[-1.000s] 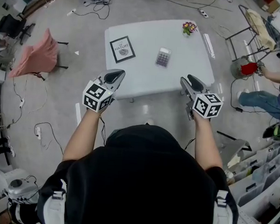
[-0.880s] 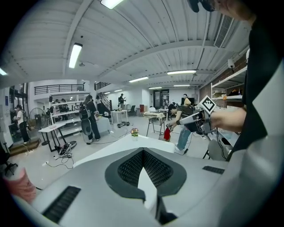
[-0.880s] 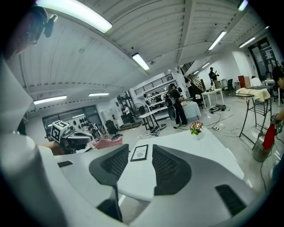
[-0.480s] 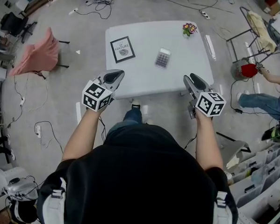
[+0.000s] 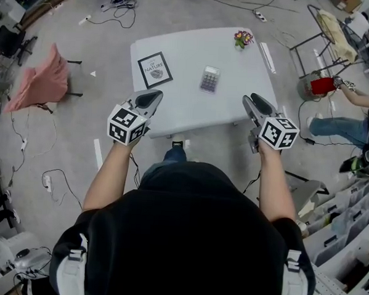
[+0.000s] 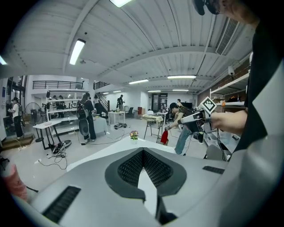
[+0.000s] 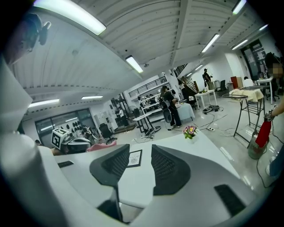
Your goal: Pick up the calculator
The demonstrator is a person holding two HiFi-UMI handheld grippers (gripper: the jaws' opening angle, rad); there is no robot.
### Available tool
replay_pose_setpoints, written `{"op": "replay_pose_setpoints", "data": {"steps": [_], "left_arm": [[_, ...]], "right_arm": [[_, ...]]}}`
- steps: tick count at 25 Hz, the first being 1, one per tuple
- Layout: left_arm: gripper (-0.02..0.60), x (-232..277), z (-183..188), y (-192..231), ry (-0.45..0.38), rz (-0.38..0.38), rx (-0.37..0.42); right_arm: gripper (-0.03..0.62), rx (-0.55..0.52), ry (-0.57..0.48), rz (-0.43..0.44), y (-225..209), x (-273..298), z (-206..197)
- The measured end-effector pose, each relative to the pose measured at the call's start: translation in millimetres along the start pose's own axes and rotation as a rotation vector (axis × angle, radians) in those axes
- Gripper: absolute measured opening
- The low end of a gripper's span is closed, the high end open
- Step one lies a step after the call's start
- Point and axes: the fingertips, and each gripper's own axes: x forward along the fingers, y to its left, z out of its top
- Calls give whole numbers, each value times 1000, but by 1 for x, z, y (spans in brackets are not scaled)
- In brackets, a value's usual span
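The grey calculator [image 5: 209, 79] lies flat near the middle of the white table [image 5: 186, 107], untouched. Both grippers hover level over the table's near edge, well short of the calculator. My left gripper [image 5: 149, 100] is to its left, and the left gripper view shows the left gripper [image 6: 143, 150] with its tips together and nothing held. My right gripper [image 5: 256, 104] is to its right; the right gripper view shows that gripper [image 7: 141, 153] with a clear gap. Its jaws have just been closing, with nothing between them. The calculator appears in neither gripper view.
A framed "Nature" print [image 5: 155, 69] lies at the table's left, a small flower pot [image 5: 242, 38] at the far edge, a white strip [image 5: 267, 57] along the right edge. A pink-draped chair [image 5: 37, 80] stands to the left. A seated person [image 5: 340, 124] and cables are around.
The person has stepped a little closer, a shoe now showing below the table edge. Both grippers have edged forward over the near edge. The calculator has not moved on the table.
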Motion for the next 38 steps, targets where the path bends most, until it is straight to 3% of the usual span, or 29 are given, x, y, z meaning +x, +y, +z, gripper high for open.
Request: {"op": "replay_pose_setpoints", "data": {"steps": [16,27,38], "left_arm": [[17,42,17,79,-1,-51,-1],[17,76,22,116,7,-89,2],[17,72,9,149,25,-96,-25]], "right_arm": [[138,-6,-6,-17,0,74,44],[117,19,-18,-74,-21,107,53],[109,31,-19,-78,-9,143,59]]}}
